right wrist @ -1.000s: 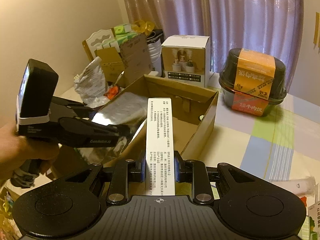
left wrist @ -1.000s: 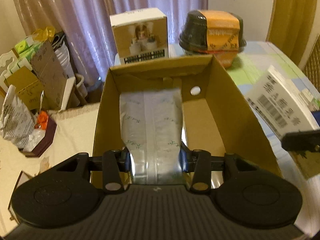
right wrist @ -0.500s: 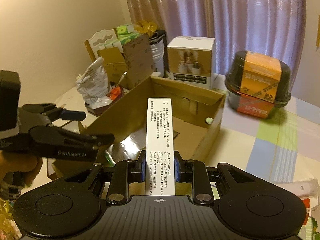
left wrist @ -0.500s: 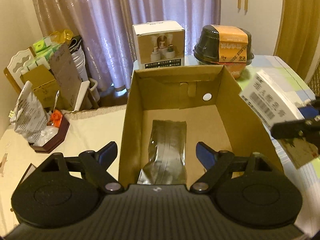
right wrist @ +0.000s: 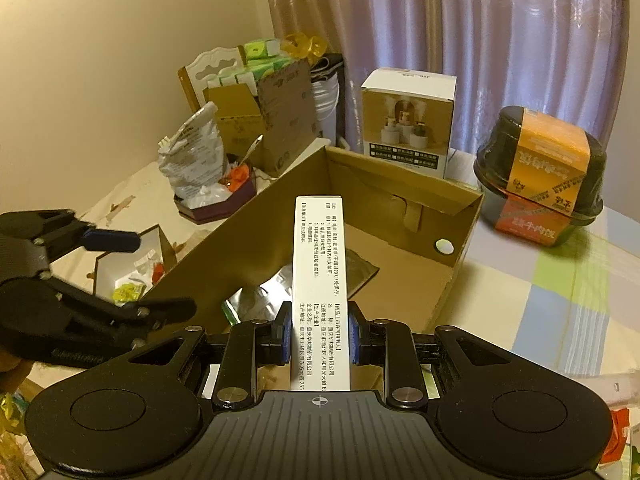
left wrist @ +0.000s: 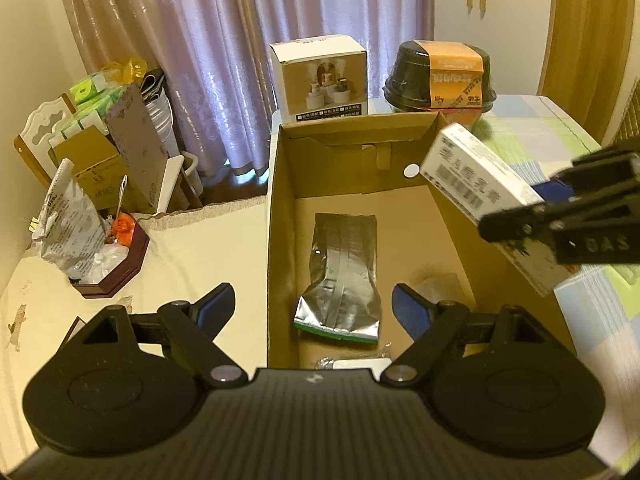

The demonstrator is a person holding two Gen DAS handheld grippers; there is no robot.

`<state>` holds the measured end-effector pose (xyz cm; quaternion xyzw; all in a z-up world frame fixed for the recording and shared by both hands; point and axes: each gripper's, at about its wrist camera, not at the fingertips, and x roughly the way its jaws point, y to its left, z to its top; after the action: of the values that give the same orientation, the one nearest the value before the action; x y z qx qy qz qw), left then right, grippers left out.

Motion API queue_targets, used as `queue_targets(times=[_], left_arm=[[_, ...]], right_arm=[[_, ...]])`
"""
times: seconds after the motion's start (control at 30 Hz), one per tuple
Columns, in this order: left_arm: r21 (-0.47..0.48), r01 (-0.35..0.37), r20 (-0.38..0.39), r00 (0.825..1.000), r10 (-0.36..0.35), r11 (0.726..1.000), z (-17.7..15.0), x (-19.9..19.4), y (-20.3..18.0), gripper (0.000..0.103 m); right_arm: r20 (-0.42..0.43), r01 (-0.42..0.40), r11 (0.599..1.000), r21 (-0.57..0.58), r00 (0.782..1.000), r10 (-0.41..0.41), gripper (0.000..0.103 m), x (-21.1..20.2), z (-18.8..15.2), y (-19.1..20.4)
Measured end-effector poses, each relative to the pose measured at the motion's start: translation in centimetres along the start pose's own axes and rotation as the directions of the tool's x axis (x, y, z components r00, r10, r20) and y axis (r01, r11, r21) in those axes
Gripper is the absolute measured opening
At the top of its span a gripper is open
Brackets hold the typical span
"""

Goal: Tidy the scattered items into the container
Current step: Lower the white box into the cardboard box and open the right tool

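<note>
An open cardboard box [left wrist: 280, 208] [right wrist: 464, 232] stands on the table. A silver foil pouch [left wrist: 342, 276] [right wrist: 256, 300] lies flat on its floor. My left gripper [left wrist: 312, 306] hangs open above the box's near end, nothing between its fingers; in the right wrist view it shows at the left [right wrist: 136, 272]. My right gripper [right wrist: 320, 338] is shut on a long white medicine carton [right wrist: 320, 264] [left wrist: 484, 188], held over the box's right wall and pointing inward.
Behind the box stand a white product box [left wrist: 320, 80] and a black-and-orange food bowl [left wrist: 440, 76]. Left of it sits a dark tray with a crumpled bag [left wrist: 76, 236]. Small wrappers [right wrist: 128, 290] lie on the table. A chair with cartons [left wrist: 92, 152] stands far left.
My left gripper let go of the foil pouch, which dropped flat into the box, then opened wide and drew back. The right gripper carried the white carton closer over the box.
</note>
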<state>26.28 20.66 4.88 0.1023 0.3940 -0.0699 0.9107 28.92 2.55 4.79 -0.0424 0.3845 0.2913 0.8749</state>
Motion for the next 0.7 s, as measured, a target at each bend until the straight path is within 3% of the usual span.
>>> queue_targets(times=[0.3,0.53,0.57,0.6,0.63,0.67,0.7], left_arm=[[-0.008,0.004,-0.003,1.000,-0.004,1.000,-0.1,0.0,0.3,0.083],[-0.015,0.003,-0.007,1.000,-0.003,1.000,-0.1,0.0,0.5,0.083],[-0.014,0.000,-0.006,1.000,0.000,1.000,-0.1,0.0,0.5,0.083],[-0.012,-0.001,-0.006,1.000,0.001,1.000,-0.1,0.0,0.6,0.083],[-0.011,-0.003,-0.008,1.000,0.003,1.000,-0.1,0.0,0.6,0.083],[-0.011,-0.005,-0.008,1.000,0.005,1.000,-0.1,0.0,0.6,0.083],[-0.013,-0.006,-0.008,1.000,0.006,1.000,-0.2,-0.1,0.6,0.083]], right_arm=[[-0.010,0.028,1.000,-0.001,1.000,-0.028,0.029,2.2,0.7,-0.4],[0.054,0.019,1.000,-0.018,0.998,-0.018,0.029,3.3,2.0,-1.1],[0.066,0.020,1.000,-0.015,0.998,-0.019,0.032,3.1,2.1,-1.2],[0.076,0.027,1.000,-0.012,0.997,-0.026,0.040,2.8,2.1,-1.3],[0.086,0.031,1.000,-0.003,0.996,-0.031,0.065,2.4,2.0,-1.5],[0.103,0.029,0.999,0.013,0.994,-0.030,0.071,1.9,1.7,-1.8],[0.118,0.030,0.999,0.025,0.992,-0.033,0.071,1.4,1.5,-2.1]])
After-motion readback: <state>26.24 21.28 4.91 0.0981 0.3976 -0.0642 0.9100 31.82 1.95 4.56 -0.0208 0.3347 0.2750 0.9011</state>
